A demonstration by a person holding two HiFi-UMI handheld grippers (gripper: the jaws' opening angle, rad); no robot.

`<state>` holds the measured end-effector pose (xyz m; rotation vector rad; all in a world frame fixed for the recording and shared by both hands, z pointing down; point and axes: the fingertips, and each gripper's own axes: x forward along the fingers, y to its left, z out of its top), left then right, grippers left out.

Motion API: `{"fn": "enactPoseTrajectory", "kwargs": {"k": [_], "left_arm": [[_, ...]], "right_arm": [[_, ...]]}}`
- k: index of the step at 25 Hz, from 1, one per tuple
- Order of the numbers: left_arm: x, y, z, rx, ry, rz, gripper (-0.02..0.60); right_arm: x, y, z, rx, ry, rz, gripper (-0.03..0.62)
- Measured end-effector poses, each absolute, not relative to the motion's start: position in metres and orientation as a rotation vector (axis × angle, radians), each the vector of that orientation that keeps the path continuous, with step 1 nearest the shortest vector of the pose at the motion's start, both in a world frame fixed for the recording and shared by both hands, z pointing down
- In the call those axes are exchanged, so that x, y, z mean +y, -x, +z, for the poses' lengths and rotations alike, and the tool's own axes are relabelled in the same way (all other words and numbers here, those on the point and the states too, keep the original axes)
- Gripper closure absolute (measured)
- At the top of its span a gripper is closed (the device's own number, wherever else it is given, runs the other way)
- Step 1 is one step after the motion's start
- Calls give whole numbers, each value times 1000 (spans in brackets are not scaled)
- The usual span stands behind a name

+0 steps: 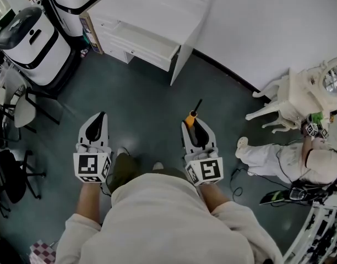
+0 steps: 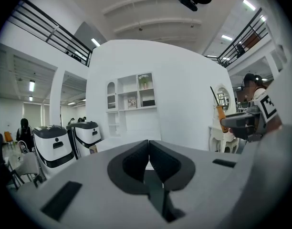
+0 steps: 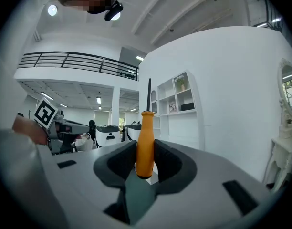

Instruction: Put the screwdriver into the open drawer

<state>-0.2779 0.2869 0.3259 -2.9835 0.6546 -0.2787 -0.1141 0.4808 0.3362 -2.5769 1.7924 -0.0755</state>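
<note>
Gripping the screwdriver (image 3: 146, 142) by its orange handle, the right gripper (image 3: 145, 151) has its fingers (image 3: 170, 163) pinched on it, shaft upright, likely for safe carrying; the left gripper (image 2: 149, 149) rides closed, empty; the open drawer (image 1: 146, 44) lies well ahead.

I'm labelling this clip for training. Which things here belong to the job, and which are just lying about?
Job:
- screwdriver, clamped in the right gripper
- open drawer of the white desk

Just about:
- left gripper, shut and empty
- white machines
- white dressing table
- chair
</note>
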Motion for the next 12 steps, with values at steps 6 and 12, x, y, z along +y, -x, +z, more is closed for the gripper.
{"fn": "enactPoseTrajectory", "kwargs": {"k": [6, 12], "left_arm": [[277, 266, 333, 666, 2993, -293, 577], [243, 239, 340, 639, 3009, -290, 575]], "right_arm": [[469, 97, 340, 1807, 2573, -87, 471], [443, 78, 347, 1787, 2605, -106, 471]]}}
